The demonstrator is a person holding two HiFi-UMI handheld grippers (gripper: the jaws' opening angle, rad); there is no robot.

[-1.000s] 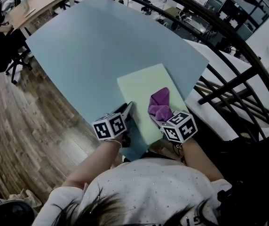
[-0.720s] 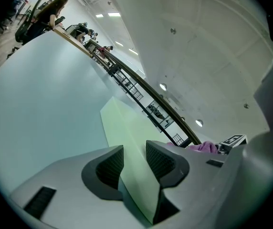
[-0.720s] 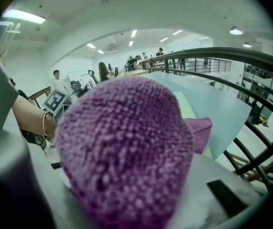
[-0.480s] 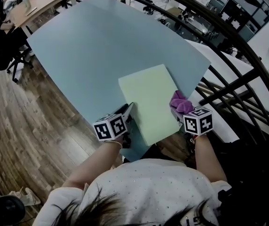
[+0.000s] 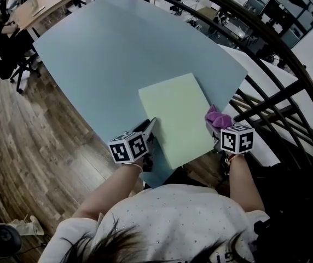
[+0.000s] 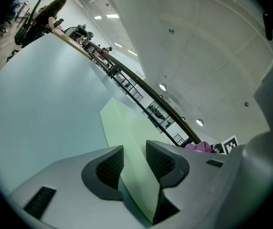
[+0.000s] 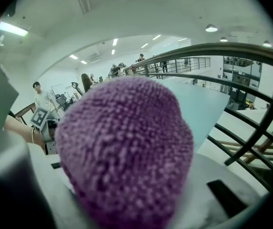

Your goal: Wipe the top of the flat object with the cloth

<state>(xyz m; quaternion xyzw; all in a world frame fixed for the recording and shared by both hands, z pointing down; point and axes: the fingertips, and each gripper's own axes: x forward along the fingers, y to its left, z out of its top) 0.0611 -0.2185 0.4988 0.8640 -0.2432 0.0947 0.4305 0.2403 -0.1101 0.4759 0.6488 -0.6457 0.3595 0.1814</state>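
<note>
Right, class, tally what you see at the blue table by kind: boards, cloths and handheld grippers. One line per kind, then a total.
pale green flat board: 1
purple cloth: 1
handheld grippers: 2 (left gripper, right gripper)
Total: 4

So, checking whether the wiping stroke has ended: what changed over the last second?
The right gripper carried the purple fuzzy cloth rightward off the pale green flat board, to beyond its right edge. The left gripper stayed clamped on the board's near left edge; the board did not move.
</note>
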